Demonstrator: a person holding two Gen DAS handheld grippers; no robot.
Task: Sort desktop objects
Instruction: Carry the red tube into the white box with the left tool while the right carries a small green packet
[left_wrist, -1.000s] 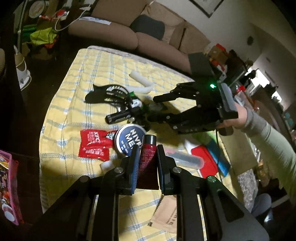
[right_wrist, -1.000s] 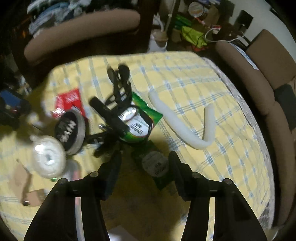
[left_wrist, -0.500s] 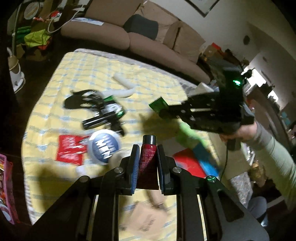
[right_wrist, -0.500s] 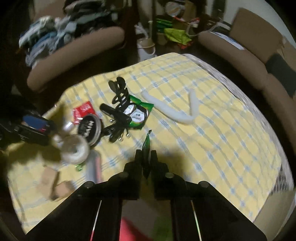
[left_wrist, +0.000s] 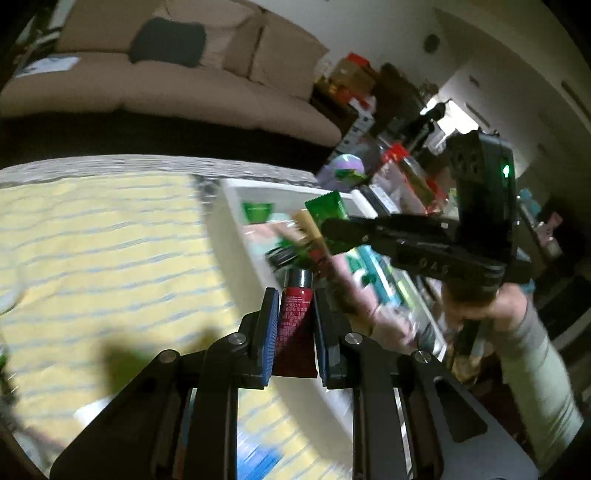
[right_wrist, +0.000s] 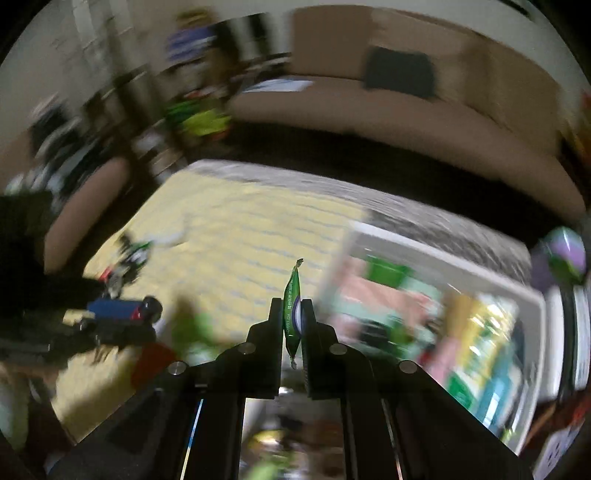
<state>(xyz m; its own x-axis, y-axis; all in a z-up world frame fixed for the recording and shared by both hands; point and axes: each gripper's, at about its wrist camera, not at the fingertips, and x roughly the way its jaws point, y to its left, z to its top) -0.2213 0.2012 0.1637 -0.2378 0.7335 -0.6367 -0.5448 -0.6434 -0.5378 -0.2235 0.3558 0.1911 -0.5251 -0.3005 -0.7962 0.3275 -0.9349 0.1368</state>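
Observation:
My left gripper (left_wrist: 294, 291) is shut on a dark red tube (left_wrist: 294, 314) with a black cap, held above the yellow checked tablecloth (left_wrist: 110, 251) beside a white bin (left_wrist: 236, 221). My right gripper (right_wrist: 291, 306) is shut on a thin green sachet (right_wrist: 291, 295), seen edge-on. In the left wrist view the right gripper (left_wrist: 332, 225) holds the sachet (left_wrist: 327, 208) over the bin, which holds several packets. The left gripper with the tube shows at the left of the right wrist view (right_wrist: 122, 310).
Leftover items (right_wrist: 129, 258), black and green, lie blurred at the far left of the cloth. A beige sofa (left_wrist: 166, 92) runs behind the table. Cluttered shelves (left_wrist: 406, 173) stand to the right of the bin. Both views are motion-blurred.
My right gripper closed on the green sachet, lifted it and swung right to the white bin. My left gripper, holding the red tube, also swung right toward the bin.

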